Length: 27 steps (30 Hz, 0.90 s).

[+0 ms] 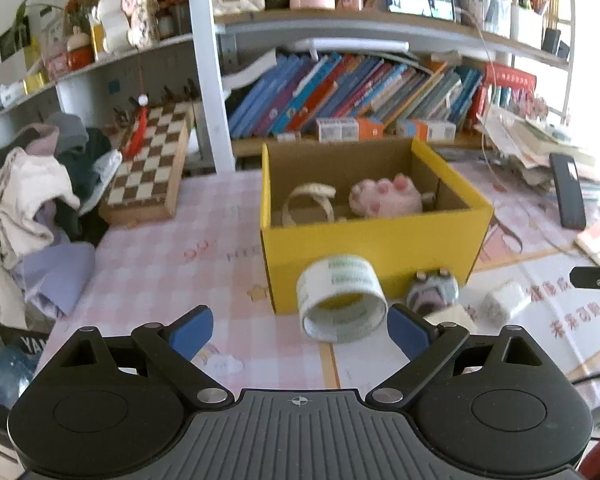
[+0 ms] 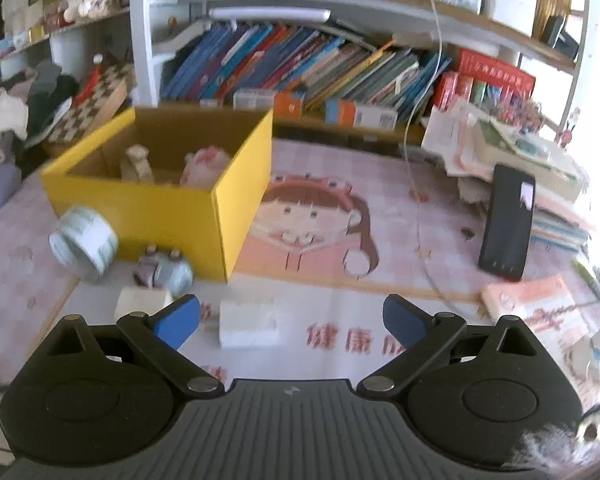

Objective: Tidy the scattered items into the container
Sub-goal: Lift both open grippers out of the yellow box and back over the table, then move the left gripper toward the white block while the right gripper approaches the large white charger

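Yellow cardboard box [image 1: 374, 240] stands ahead of the left gripper [image 1: 300, 330], open at the top, with a pink paw-shaped plush [image 1: 386, 196] and a loop of cream tape measure [image 1: 310, 202] lying inside it. The left gripper's jaws are spread wide and hold nothing. A roll of white tape [image 1: 342, 298] sits just ahead of the gap between them, nearer the right jaw, tilted with its hollow facing the camera; whether it rests on the table or hangs above it is unclear in the blur. Just beyond the right jaw, against the box's front wall, lies a small grey toy [image 1: 432, 290], and further right a white block [image 1: 500, 300].

The right gripper [image 2: 292, 320] is also wide open and empty. A white block [image 2: 250, 322] lies on the table between its jaws, closer to the left one. A second pale block [image 2: 142, 300] sits just ahead of the left jaw, with the grey toy [image 2: 164, 272] behind it and the tape roll [image 2: 84, 242] further left, beside the box [image 2: 160, 208]. A black phone [image 2: 508, 222] leans well off beyond the right jaw.
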Tool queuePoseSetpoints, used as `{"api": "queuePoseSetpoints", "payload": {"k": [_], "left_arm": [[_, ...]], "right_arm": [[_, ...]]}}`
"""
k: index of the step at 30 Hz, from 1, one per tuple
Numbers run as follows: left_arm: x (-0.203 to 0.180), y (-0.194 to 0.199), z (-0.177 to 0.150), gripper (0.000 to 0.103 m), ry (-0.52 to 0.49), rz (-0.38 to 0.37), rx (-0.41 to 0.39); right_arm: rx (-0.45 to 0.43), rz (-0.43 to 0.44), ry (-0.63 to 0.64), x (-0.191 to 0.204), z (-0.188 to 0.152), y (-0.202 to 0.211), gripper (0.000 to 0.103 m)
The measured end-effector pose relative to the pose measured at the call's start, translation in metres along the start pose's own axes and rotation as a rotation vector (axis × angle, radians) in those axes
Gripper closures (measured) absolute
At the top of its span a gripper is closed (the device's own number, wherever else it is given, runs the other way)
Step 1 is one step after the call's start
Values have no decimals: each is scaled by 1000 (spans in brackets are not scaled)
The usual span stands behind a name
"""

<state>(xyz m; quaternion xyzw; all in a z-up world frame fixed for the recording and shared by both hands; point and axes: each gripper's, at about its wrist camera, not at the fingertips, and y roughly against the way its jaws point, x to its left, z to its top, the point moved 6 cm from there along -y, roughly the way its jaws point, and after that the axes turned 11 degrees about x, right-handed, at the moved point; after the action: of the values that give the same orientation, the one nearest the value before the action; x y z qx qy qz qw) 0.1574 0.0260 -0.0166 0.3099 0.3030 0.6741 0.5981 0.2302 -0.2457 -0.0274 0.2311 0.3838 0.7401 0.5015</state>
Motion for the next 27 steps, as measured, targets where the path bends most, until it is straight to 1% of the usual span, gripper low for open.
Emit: {"api": "queuePoseSetpoints", "payload": {"k": [5,11,15,18,23,27], "left_arm": [[-5,-9,-12,7,-10,-10,41],[-17,-16,-22,7,5,-65,72],[-32,-25,-32,7,-19,-89,110],[-42,-31,-38,7,-65,-85,130],[-50,-33,-37,7,-108,-88,126],[-54,-37,-35,7,-123,-88,126]], "right_arm": [[48,7,25,13,-16,-12,4],[87,31,41,30,-27,-23,4],[111,36,87,41,-31,-30,4],[129,40,121,50,-34,-35,4],[154,40,165,59,-38,-43,4],[148,31,169,57,-36,-46,4]]}}
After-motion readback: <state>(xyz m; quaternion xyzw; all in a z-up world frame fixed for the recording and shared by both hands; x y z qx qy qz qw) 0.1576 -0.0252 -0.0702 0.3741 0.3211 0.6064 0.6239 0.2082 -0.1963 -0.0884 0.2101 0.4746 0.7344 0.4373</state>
